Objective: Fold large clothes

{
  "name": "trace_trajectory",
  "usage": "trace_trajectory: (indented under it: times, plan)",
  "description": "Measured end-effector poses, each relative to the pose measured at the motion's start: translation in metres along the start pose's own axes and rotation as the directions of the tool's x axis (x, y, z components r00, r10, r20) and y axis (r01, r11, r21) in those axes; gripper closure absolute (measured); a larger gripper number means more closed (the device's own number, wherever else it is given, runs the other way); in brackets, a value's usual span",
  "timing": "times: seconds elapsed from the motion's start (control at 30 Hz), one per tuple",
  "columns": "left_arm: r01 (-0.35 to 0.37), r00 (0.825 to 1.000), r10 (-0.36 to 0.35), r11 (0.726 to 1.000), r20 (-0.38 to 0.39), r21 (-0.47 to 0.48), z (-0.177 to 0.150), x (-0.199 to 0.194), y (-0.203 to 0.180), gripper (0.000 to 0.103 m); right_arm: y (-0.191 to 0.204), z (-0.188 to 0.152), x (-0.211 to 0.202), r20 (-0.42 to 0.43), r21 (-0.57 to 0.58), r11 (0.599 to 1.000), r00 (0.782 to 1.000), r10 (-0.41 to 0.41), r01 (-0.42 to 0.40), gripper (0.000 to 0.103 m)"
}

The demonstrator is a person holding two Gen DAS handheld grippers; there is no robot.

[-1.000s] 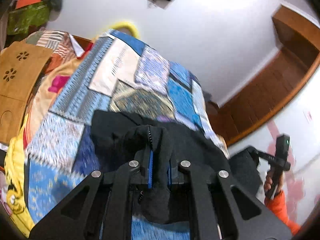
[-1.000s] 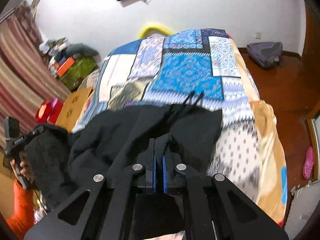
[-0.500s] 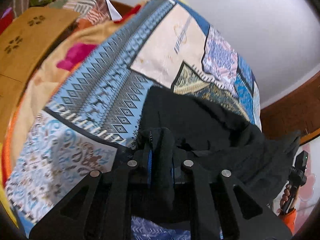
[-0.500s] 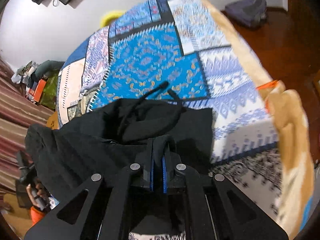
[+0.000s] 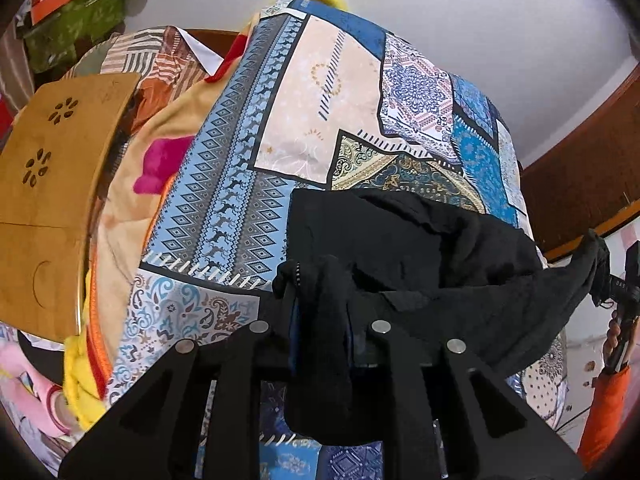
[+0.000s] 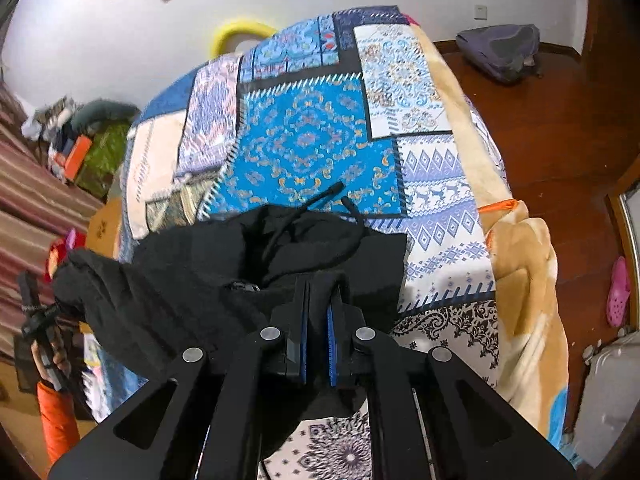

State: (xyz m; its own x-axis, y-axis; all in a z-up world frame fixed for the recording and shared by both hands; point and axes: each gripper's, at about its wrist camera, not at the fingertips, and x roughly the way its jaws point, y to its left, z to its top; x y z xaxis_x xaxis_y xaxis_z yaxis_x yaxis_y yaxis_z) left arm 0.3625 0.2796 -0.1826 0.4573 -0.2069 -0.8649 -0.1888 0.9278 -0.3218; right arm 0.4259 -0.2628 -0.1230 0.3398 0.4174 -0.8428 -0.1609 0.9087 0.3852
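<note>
A black garment (image 5: 400,248) lies bunched across the lower centre of the frame on a patchwork bedspread (image 5: 280,128). My left gripper (image 5: 320,344) is clenched on one edge, my right gripper (image 6: 316,340) on another. Two drawcords (image 6: 316,204) trail onto the blue patch above.

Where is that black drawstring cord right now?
In the right wrist view, the drawstring cord lies mid-frame atop the black garment, its tips reaching onto the bedspread's blue patch.
</note>
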Motion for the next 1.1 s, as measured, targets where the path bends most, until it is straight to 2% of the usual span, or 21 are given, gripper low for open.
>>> trace_trajectory:
  times: [0.07, 0.17, 0.23, 0.3, 0.4, 0.5, 0.6, 0.63, 0.7, 0.73, 0.77, 0.83, 0.9, 1.0, 1.1]
  plan:
    - [0.005, 1.0, -0.005, 1.0, -0.012, -0.023, 0.003, 0.0, 0.001, 0.086, -0.002, 0.004, -0.004, 0.019, 0.029, 1.0, 1.0, 0.0, -0.001, 0.096]
    - [0.001, 1.0, -0.002, 0.999, -0.023, -0.036, 0.003, 0.007, 0.001, 0.084, 0.005, 0.007, -0.025, 0.135, 0.023, 0.995, 0.986, -0.102, 0.1, 0.088]
    - [-0.02, 1.0, 0.019, 0.999, -0.023, -0.036, 0.002, 0.013, -0.002, 0.084, 0.016, 0.005, -0.04, 0.192, -0.006, 0.991, 0.973, -0.131, 0.135, 0.08]
    - [-0.051, 0.999, 0.05, 0.999, -0.013, -0.017, 0.0, 0.016, -0.007, 0.084, 0.037, -0.003, -0.052, 0.242, -0.072, 0.989, 0.964, -0.11, 0.131, 0.061]
    - [-0.089, 0.996, 0.089, 0.996, -0.009, 0.009, -0.003, 0.021, -0.013, 0.084, 0.078, -0.023, -0.051, 0.276, -0.192, 0.976, 0.96, -0.051, 0.107, 0.045]
    - [-0.092, 0.996, 0.092, 0.996, -0.006, 0.002, -0.003, 0.022, -0.011, 0.083, 0.119, -0.04, -0.023, 0.237, -0.281, 0.957, 0.971, -0.011, 0.079, 0.044]
    - [-0.07, 0.998, 0.07, 0.997, -0.01, -0.013, -0.003, 0.021, -0.006, 0.082, 0.152, -0.055, 0.027, 0.14, -0.325, 0.946, 0.989, 0.038, 0.009, 0.044]
    - [-0.063, 0.998, 0.063, 0.998, -0.013, -0.014, -0.003, 0.02, -0.005, 0.081, 0.16, -0.06, 0.044, 0.118, -0.332, 0.943, 0.993, 0.032, 0.009, 0.044]
    - [-0.069, 0.998, 0.069, 0.998, -0.007, -0.011, -0.002, 0.015, -0.001, 0.071, 0.176, -0.07, 0.09, 0.066, -0.358, 0.933, 0.997, -0.028, 0.05, 0.044]
    - [-0.089, 0.996, 0.089, 0.996, 0.009, -0.005, -0.002, 0.01, 0.001, 0.06, 0.178, -0.075, 0.104, 0.073, -0.37, 0.925, 0.995, -0.07, 0.092, 0.043]
    - [-0.109, 0.994, 0.109, 0.994, 0.031, 0.007, -0.001, 0.003, 0.004, 0.055, 0.181, -0.077, 0.119, 0.087, -0.38, 0.914, 0.989, -0.117, 0.141, 0.041]
    - [-0.142, 0.987, 0.139, 0.989, 0.078, 0.031, 0.002, -0.014, 0.011, 0.055, 0.182, -0.076, 0.142, 0.093, -0.37, 0.908, 0.98, -0.174, 0.196, 0.04]
    - [-0.186, 0.976, 0.179, 0.981, 0.121, 0.048, 0.002, -0.031, 0.016, 0.053, 0.18, -0.07, 0.143, 0.114, -0.338, 0.916, 0.976, -0.187, 0.215, 0.036]
    - [-0.234, 0.96, 0.213, 0.967, 0.179, 0.105, -0.006, -0.049, 0.011, 0.048, 0.174, -0.058, 0.134, 0.104, -0.305, 0.929, 0.977, -0.184, 0.207, 0.036]
    - [-0.217, 0.962, 0.177, 0.959, 0.207, 0.184, -0.02, -0.054, -0.01, 0.046, 0.173, -0.055, 0.119, 0.103, -0.262, 0.952, 0.985, -0.139, 0.161, 0.036]
